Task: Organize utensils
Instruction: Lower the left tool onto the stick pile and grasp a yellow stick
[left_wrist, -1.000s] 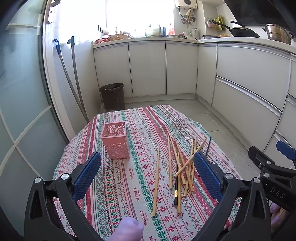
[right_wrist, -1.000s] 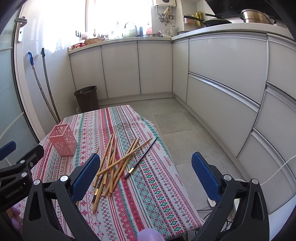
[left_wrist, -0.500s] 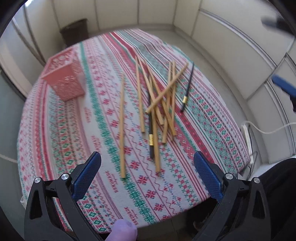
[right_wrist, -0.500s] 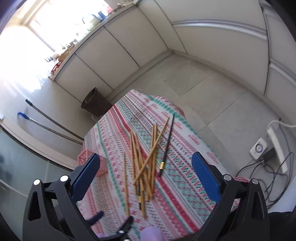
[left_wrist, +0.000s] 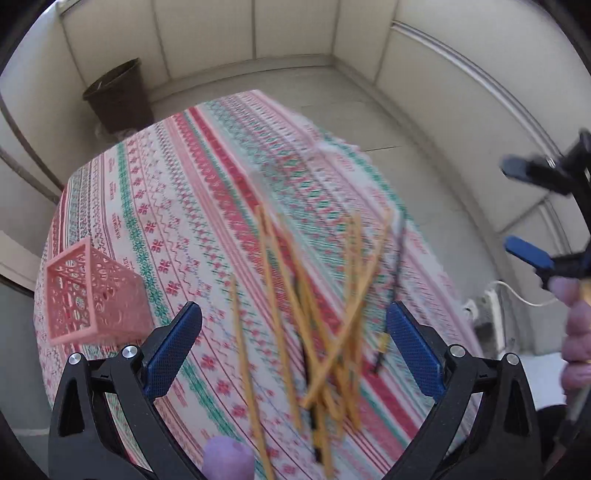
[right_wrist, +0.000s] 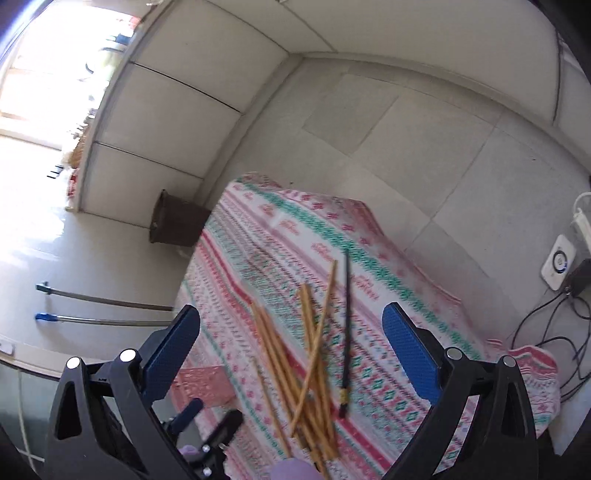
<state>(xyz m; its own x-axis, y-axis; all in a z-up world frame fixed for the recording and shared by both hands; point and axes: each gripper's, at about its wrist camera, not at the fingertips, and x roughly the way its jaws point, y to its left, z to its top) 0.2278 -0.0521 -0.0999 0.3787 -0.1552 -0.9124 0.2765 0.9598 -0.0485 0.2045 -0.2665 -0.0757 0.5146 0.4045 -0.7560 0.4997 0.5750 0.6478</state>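
Both hand-held grippers, left (left_wrist: 293, 343) and right (right_wrist: 291, 347), gape wide and empty above scattered tan wooden chopsticks (left_wrist: 317, 332) on patterned tabletop (left_wrist: 177, 192); pink lattice plastic basket (left_wrist: 88, 291) nearby.

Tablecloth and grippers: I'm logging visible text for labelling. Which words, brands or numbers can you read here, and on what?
None can be read.
Tablecloth: small dark printed marks in the white stripes, too blurred to read.
Left gripper and right gripper: no lettering visible.
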